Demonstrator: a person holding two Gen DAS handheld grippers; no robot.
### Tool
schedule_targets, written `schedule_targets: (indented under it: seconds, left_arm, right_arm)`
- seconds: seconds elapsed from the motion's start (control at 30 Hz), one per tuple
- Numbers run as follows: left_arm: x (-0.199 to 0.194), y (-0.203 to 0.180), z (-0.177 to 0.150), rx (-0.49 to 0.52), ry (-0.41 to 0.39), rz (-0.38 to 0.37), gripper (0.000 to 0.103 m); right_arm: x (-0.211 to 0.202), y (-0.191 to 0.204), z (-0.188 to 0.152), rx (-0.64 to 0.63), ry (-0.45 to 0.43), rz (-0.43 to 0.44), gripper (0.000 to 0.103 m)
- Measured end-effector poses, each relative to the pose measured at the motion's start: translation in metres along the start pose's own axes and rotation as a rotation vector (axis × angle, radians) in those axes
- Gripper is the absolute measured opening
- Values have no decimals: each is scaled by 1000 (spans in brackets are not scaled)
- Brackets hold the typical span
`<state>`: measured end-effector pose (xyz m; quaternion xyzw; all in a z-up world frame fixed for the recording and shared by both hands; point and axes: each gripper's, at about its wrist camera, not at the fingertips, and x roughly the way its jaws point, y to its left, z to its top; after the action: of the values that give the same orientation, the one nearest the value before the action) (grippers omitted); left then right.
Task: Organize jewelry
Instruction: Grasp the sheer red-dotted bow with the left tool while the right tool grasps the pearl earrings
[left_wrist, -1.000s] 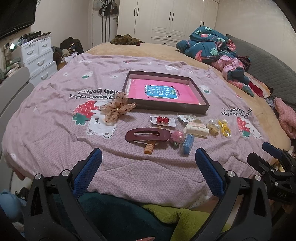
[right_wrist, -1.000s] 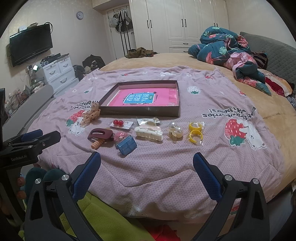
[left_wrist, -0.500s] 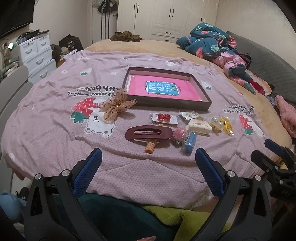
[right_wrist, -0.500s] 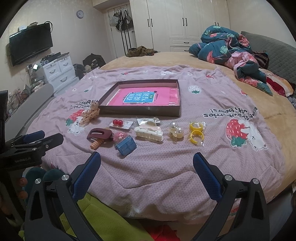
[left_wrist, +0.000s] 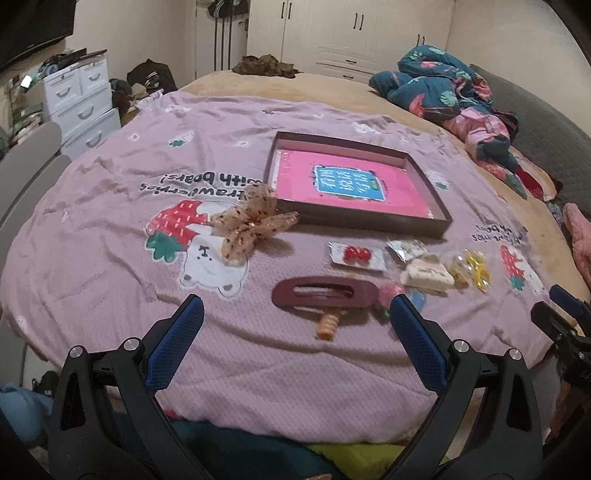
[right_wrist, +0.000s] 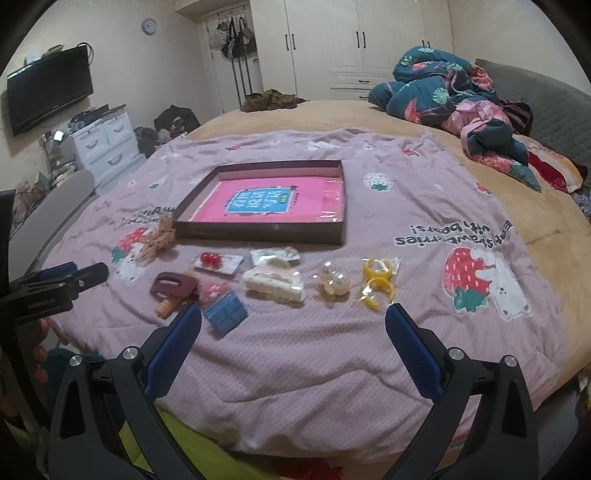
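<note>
Dim, warm indoor light, soft shadows, slight motion blur, and strong fisheye bending with dark corners.

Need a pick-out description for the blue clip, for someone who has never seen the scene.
Start at the brown tray on the pink bedspread; a row of accessories lies in front of it. Nearest the camera sits the blue clip, beside the cream claw clip: the only blue, blocky piece.

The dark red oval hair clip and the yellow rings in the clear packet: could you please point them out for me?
Dark red oval hair clip (left_wrist: 325, 293), left wrist view, on its lower bar.
Yellow rings in the clear packet (right_wrist: 377, 267), right wrist view, on the upper ring's band.
</note>
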<state>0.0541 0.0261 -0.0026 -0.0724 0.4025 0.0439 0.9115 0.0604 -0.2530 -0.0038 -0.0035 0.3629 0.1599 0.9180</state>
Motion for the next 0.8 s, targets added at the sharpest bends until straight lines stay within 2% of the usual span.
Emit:
schedule_targets:
  seconds: [0.47,0.67,0.7,0.8]
  left_arm:
    - [53,25,36,-44,37,18,94]
    - [84,34,43,-50,77,21,94]
    - [88,35,44,-51,81,20,94]
    - [100,38,47,-51,96,24,94]
  right_arm:
    - [46,-49,21,43,55,-67,99]
    - [72,-49,19,7,96,-21,99]
    - [75,-47,20,0,101,-19,97]
    - [96,-41,21,-53,152,-17,78]
